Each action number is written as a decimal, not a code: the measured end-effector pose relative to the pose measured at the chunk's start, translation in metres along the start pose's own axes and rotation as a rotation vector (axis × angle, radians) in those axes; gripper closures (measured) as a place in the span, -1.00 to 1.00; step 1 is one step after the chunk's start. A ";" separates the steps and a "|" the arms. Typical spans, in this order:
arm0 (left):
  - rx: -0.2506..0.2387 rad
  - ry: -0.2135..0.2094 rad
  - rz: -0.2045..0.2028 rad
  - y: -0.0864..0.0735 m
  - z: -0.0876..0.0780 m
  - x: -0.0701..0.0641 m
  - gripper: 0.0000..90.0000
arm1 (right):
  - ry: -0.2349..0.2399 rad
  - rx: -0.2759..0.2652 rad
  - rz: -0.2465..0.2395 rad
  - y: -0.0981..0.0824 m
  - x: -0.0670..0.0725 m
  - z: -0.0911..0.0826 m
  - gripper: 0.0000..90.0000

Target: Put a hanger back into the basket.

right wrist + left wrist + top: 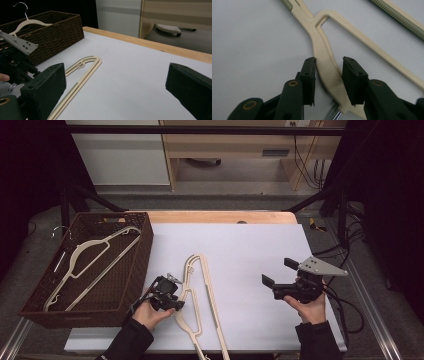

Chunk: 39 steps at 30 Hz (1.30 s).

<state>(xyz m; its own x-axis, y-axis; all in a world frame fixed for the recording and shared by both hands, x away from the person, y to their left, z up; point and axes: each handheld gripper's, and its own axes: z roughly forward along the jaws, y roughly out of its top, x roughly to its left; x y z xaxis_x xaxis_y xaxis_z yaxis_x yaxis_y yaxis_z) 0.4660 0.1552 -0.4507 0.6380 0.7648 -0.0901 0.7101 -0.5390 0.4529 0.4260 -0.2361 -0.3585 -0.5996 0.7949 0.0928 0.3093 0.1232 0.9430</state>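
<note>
Left gripper [329, 67], black and two-jawed, spread open astride the thick neck of a cream plastic clothes hanger [325, 62] lying flat on the white table covering [249, 50]; one jaw just beside each flank of the neck, contact hard to judge from the left gripper view, a glint of metal hook showing below. Held low by the left hand [147, 314], dark sleeve entering from the bottom edge of the high view, gripper [176, 304] at the hanger's [195, 292] neck, the hanger's long arms running away toward the table's far side and back toward the near edge.

Right gripper [274, 281], black with a grey three-cornered plate on top, held above the covering [250, 250] in the right hand [311, 307], well apart from the hanger, jaws wide open and gripping nothing; wide gap between the jaws plain in the right gripper view [115, 82], bare white surface [130, 75] beyond.

Dark brown woven basket [142, 245] at the table's left, just beside the covering's edge, holding a second cream hanger with a metal hook [85, 265], tilted against the basket wall. Pale wooden table edge [220, 216] visible past the covering; light wood furniture [225, 145] and black cables [305, 165] on the floor beyond.
</note>
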 end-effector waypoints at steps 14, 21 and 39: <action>0.004 0.035 0.024 -0.001 -0.003 0.010 0.52 | 0.002 0.003 0.005 0.000 0.001 0.002 -0.92; 0.009 0.071 0.049 -0.001 -0.003 0.013 0.58 | 0.002 0.005 0.007 -0.001 0.001 0.003 -0.92; 0.099 0.071 0.032 0.002 -0.004 0.015 0.23 | 0.001 0.009 0.000 -0.001 0.001 0.003 -0.92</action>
<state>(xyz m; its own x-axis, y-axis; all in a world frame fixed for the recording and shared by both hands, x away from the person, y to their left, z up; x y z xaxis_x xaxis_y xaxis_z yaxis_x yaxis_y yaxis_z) 0.4759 0.1669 -0.4473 0.6408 0.7676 -0.0127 0.7180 -0.5933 0.3640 0.4275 -0.2337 -0.3604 -0.6004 0.7942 0.0937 0.3163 0.1282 0.9400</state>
